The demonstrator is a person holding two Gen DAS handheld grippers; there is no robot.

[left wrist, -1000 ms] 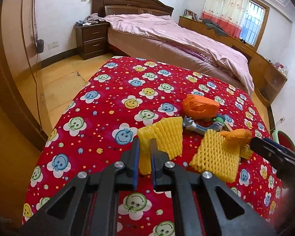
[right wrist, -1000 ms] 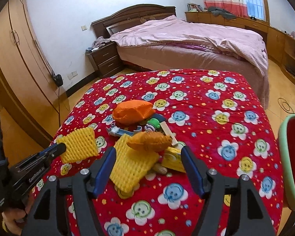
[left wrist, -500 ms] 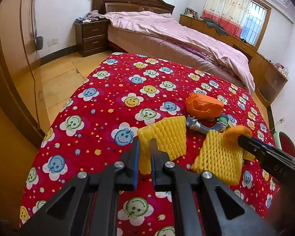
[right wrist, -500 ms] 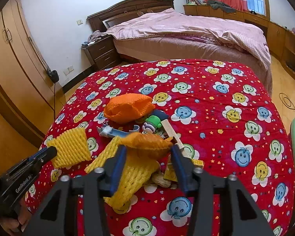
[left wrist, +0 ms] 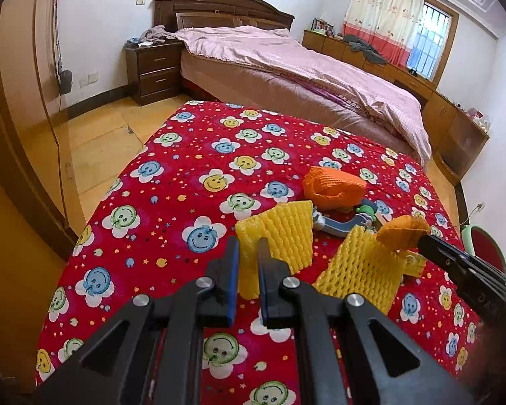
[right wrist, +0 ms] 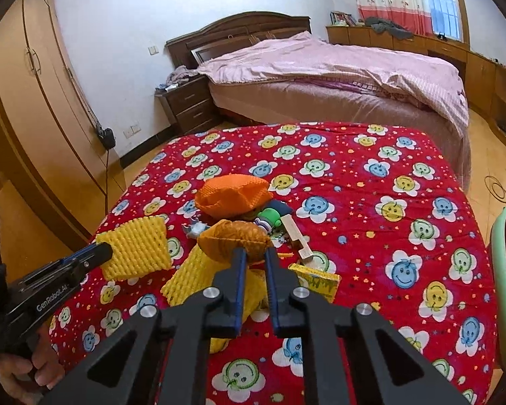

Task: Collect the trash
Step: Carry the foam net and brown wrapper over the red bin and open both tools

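- Bedroom surroundings are seen beyond both tools: a bed with a pink cover [left wrist: 286, 64], a dark nightstand [left wrist: 153, 71], and, nearest, a surface draped in a red smiley-flower cloth [left wrist: 185, 175] on which the trash lies.
- The left gripper [left wrist: 245, 253] is closed down narrow on the near edge of a yellow foam fruit net [left wrist: 280, 233], which juts forward from between its fingers.
- The right gripper [right wrist: 253, 256] is likewise pinched narrow on a brownish-orange crumpled piece [right wrist: 234, 238], held just ahead of its tips.
- Directly under and ahead of the right gripper a second yellow foam net [right wrist: 199, 275] lies flat; just to its right a small yellow box [right wrist: 317, 281] and a wooden stick [right wrist: 297, 233] are seen.
- Farther ahead an orange foam net [right wrist: 234, 195] rests on the pile, with a small green toy [right wrist: 270, 217] beside it.
- Such foam nets are judged very light, soft and springy; an edge or corner is the best place to be pinched, as little force is needed and crushing does no harm.
- A loosely held piece could be shaken free while being carried.
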